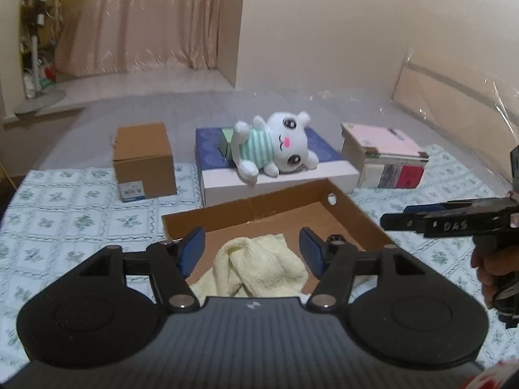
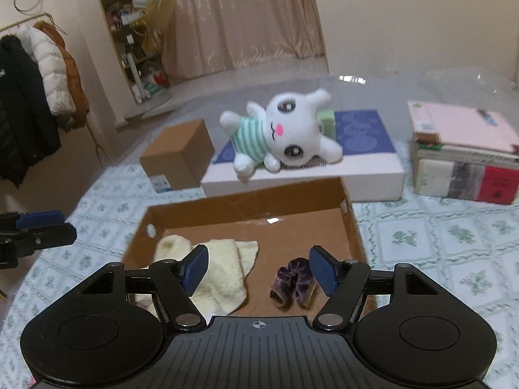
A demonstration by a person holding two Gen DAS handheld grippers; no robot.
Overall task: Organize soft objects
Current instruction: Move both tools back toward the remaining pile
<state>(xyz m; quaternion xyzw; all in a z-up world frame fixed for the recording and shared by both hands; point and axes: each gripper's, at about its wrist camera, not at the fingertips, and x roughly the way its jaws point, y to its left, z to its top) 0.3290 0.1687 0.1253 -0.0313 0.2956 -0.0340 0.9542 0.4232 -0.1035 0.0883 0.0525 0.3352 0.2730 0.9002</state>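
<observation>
A shallow open cardboard box (image 1: pixel 285 199) (image 2: pixel 246 206) lies on the table in front of both grippers. Inside it are a pale yellow towel (image 1: pixel 256 267) (image 2: pixel 227 269) and a purple scrunchie (image 2: pixel 293 280). A white plush bunny in a green striped shirt (image 1: pixel 275 147) (image 2: pixel 282 133) lies on a flat blue-topped white box (image 1: pixel 275 181) (image 2: pixel 366 165) behind it. My left gripper (image 1: pixel 253 253) is open and empty above the towel. My right gripper (image 2: pixel 259 270) is open and empty above the box's near edge; it also shows in the left wrist view (image 1: pixel 454 222).
A small brown carton (image 1: pixel 144 160) (image 2: pixel 181 154) stands at the left. A stack of books with a pink cover (image 1: pixel 386 155) (image 2: pixel 464 155) sits at the right. A green block (image 2: pixel 326 121) lies behind the bunny. The table has a floral cloth (image 1: pixel 74 214).
</observation>
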